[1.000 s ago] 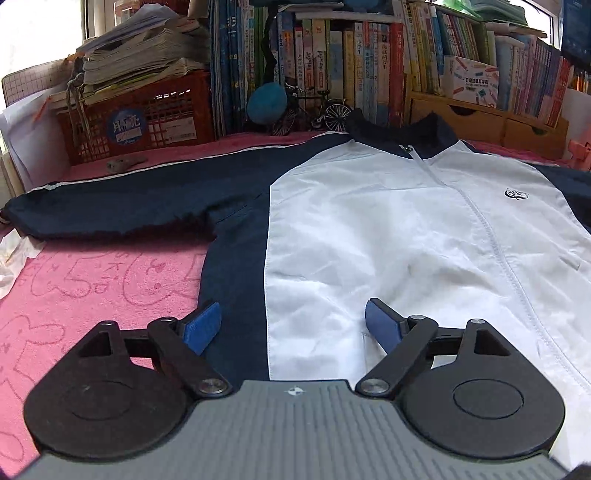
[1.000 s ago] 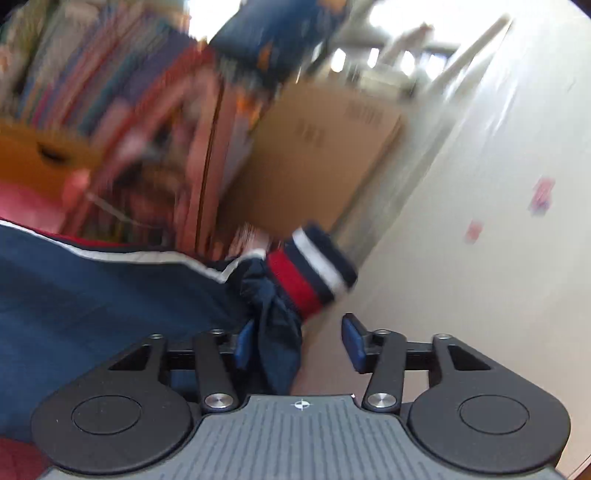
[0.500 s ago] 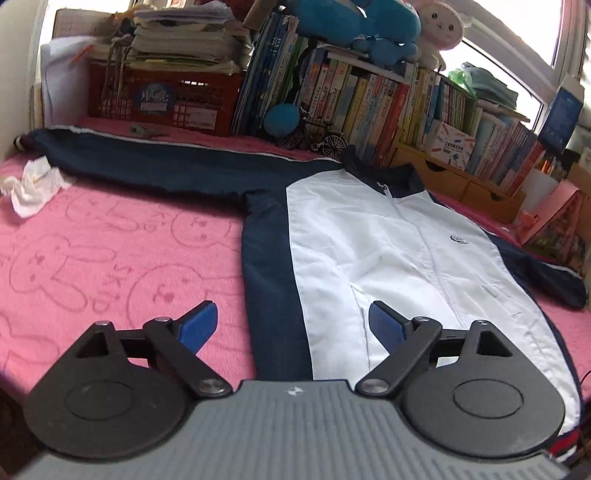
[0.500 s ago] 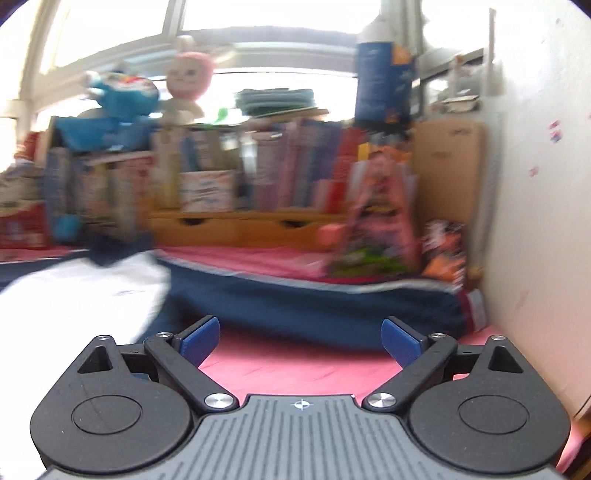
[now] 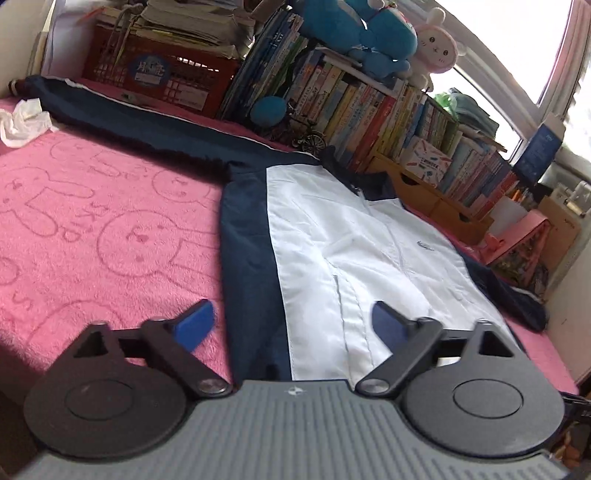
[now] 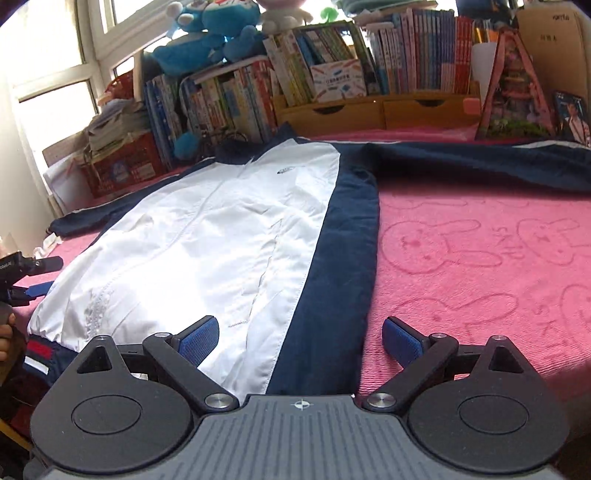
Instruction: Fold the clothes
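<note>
On the pink blanket point(image 5: 92, 206) embossed with rabbit outlines, the navy-and-white jacket point(image 5: 354, 251) lay flat, front side up, zipped, its collar toward the row of books point(image 5: 369, 107) and its sleeves stretched out to either side. In the left wrist view, the left gripper point(image 5: 291, 321) hovered over the jacket's hem end, its blue-padded fingers spread wide and holding nothing: one pad point(image 5: 195, 323) stood over bare blanket just beside the navy side panel, the other over the white front. The right gripper point(image 6: 301, 338) was likewise wide apart and empty, straddling the opposite navy panel, with one pad point(image 6: 201, 338) above the white fabric and the other above the pink pile; whether any pad touched cloth could not be told. The jacket's shell looked thin and smooth, lightly creased, with a small logo point(image 6: 286, 170) on the chest and a red, white and navy ribbed hem band point(image 6: 37, 356) at the near corner. The blanket was plush and fuzzy. A crumpled white tissue point(image 5: 24, 122) lay near the far cuff of one sleeve, a red plastic crate point(image 5: 162, 83) sat behind it, and blue plush toys point(image 6: 207, 33) perched atop the books.
</note>
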Demonstrator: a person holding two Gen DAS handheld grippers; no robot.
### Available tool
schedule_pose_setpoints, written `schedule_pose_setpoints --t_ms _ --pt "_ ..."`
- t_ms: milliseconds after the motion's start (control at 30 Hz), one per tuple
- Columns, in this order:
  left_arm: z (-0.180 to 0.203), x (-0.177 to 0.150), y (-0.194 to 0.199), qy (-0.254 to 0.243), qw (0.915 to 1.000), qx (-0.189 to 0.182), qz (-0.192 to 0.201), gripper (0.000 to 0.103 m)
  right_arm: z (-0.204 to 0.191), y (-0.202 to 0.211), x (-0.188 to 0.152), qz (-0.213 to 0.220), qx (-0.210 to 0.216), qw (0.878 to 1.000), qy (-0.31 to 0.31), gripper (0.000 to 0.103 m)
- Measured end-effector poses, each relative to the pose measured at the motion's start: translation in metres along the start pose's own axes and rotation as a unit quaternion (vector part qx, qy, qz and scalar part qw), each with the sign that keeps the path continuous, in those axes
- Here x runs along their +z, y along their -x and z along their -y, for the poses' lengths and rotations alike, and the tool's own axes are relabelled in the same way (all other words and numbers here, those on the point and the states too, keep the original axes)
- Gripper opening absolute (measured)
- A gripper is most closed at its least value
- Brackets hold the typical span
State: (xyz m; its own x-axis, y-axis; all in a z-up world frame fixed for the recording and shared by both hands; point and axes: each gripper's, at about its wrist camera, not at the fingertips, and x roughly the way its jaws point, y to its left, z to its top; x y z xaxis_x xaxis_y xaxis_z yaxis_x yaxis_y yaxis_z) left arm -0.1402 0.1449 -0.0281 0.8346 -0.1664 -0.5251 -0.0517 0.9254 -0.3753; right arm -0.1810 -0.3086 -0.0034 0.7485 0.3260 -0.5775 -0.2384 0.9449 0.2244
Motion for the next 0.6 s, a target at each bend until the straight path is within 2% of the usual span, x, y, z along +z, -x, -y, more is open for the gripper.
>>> schedule_pose_setpoints --t_ms 33,67,100,167,267,333,400,433,500,600 --pt "0.007 0.001 -0.003 -0.019 0.9994 0.031 -0.002 0.027 -0.002 -0.003 0.001 0.005 -0.005 1.0 0.0 0.097" --pt "0.009 0.0 -0.002 -0.024 0.9987 0.046 0.0 0.018 -0.005 -0.007 0.001 0.01 -0.009 1.0 0.001 0.097" --pt "0.007 0.0 0.0 -0.016 0.9993 0.032 0.0 0.009 -0.007 -0.01 0.002 0.015 -0.014 1.0 0.001 0.095" --pt "0.004 0.002 0.01 -0.011 0.9994 0.031 0.014 0.007 -0.01 -0.012 0.003 0.019 -0.006 1.0 -0.004 0.093" --pt "-0.001 0.011 0.032 -0.013 0.9978 0.043 0.048 0.006 -0.014 -0.016 0.004 0.025 0.007 1.0 -0.012 0.087" --pt "-0.005 0.021 0.049 -0.013 0.9957 0.055 0.074 0.006 -0.017 -0.018 0.005 0.029 0.015 0.999 -0.018 0.086" --pt "-0.004 0.023 0.053 -0.048 0.9914 0.091 0.08 0.009 -0.018 -0.02 0.004 0.031 0.014 0.999 -0.021 0.085" --pt "-0.003 0.023 0.055 -0.066 0.9883 0.11 0.082 0.011 -0.019 -0.02 0.002 0.035 0.004 0.999 -0.014 0.084" --pt "0.001 0.016 0.051 -0.109 0.9811 0.144 0.068 0.028 -0.026 -0.021 -0.004 0.044 -0.033 0.998 0.026 0.08" --pt "0.003 0.004 0.057 -0.137 0.9785 0.145 0.051 0.035 -0.038 -0.023 -0.012 0.051 -0.107 0.989 0.093 0.083"
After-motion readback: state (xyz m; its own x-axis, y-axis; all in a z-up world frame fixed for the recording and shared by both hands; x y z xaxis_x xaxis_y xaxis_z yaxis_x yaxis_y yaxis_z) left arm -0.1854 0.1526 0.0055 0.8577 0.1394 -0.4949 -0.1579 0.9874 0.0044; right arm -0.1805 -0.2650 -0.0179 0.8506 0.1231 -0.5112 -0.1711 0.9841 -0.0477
